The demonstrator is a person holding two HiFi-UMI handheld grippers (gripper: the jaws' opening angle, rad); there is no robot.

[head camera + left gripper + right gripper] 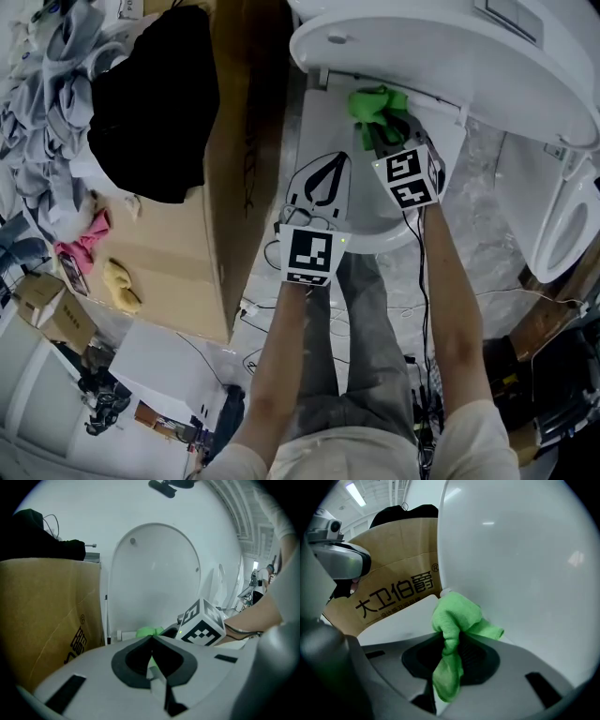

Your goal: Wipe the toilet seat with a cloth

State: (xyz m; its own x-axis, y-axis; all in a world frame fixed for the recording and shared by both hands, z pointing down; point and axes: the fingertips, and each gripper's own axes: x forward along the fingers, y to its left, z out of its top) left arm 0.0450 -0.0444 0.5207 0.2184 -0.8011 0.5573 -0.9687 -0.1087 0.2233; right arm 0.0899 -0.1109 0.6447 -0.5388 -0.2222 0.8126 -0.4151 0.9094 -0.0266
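Green cloth point(377, 101) is sitting upper centre of the head view. It is bunched at the back of the toilet seat point(319, 127), where the seat is meeting the raised lid point(450, 56).

Right gripper point(382, 131) is clamping the cloth. In the right gripper view its jaws are pinching one narrow fold, with a wad bulging ahead of the tips and a tail hanging below.

Left gripper point(319, 187) is hovering mid-frame over the front of the seat, jaws pressed together on nothing.

Risks, as judged:
- The pinch is taking only a thin fold, so drag along the seat could be pulling the cloth free mid-stroke.
- If the wrist is tilting, a hard jaw edge rather than fabric could be scraping the plastic.
- The loose tail could be snagging at the hinge.
- Cardboard box point(230, 187) is standing just beside the bowl at left of frame, cramping any sweep that way.
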